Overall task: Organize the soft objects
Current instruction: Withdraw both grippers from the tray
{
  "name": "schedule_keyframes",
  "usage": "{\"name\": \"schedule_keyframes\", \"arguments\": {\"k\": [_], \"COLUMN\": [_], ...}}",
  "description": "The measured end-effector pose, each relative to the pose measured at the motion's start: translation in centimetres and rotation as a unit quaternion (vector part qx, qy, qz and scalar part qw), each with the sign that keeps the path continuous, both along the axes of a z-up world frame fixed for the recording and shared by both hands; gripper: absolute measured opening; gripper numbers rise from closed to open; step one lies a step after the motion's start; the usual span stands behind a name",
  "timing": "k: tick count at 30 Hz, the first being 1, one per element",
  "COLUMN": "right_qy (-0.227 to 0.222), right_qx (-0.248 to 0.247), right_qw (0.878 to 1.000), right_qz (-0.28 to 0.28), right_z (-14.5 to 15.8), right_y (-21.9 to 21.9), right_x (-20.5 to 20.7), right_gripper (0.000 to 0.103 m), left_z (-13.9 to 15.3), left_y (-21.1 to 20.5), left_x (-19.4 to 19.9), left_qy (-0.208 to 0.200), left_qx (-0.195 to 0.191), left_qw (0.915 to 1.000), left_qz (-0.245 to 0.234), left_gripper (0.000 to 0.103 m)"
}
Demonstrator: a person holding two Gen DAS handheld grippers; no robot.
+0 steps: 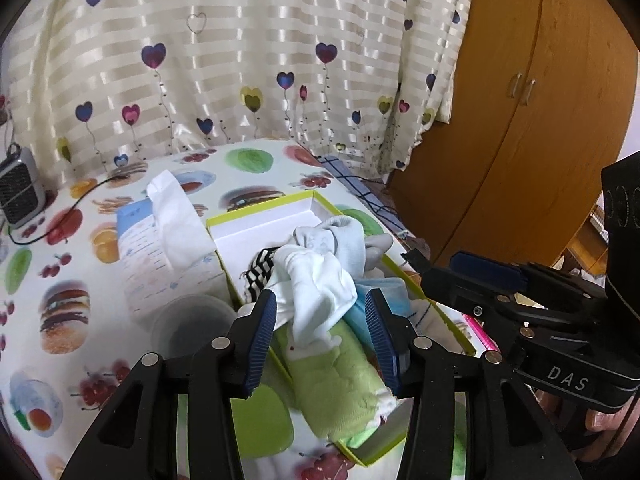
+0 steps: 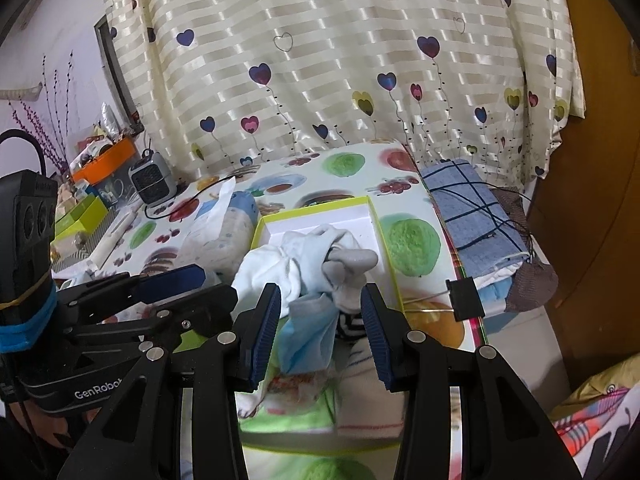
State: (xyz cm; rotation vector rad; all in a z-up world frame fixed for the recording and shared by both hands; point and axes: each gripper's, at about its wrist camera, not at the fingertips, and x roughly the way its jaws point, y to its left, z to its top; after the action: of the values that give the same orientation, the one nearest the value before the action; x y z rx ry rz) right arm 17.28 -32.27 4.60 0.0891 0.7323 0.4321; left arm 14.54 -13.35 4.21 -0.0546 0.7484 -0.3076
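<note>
Fruit-print table before heart curtain: lime-rimmed box of soft clothes near its right edge, left gripper and right gripper both wide, unladen; only the right view shows the folded blue cloth.

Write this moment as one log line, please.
left claw: open, over socks | right claw: open, over same pile | box: far part bare | held: nothing

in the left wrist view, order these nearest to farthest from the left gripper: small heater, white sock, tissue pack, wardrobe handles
From the left gripper:
1. white sock, between the fingers, over the box.
2. tissue pack, left of the box.
3. small heater, far left by the curtain.
4. wardrobe handles, upper right, beyond the table.
</note>
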Motion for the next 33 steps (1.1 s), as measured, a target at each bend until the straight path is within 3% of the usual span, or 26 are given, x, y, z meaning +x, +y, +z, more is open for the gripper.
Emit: {"name": "schedule_keyframes", "arguments": {"k": [16,33], "right_qy": [-0.008,0.033], "right_qx": [-0.028,-0.061], "right_qw": [1.000,0.998], "right_qz": [0.006,0.008], "right_z": [0.5,-4.4], "right_y": [1.6,2.5], "right_x": [-4.7,-9.2], "right_gripper": [0.047,0.047], "left_z": [0.6,-1.9], "left_y": [1.4,2.7], "left_x": [-4.8,-9.7], "left_qy": [-0.018,-0.002], "left_qx": [0.009,0.036], "left_qw": [0.9995,0.9985], "left_qz": [0.022,0.040], "left_gripper": [0.045,0.045]}}
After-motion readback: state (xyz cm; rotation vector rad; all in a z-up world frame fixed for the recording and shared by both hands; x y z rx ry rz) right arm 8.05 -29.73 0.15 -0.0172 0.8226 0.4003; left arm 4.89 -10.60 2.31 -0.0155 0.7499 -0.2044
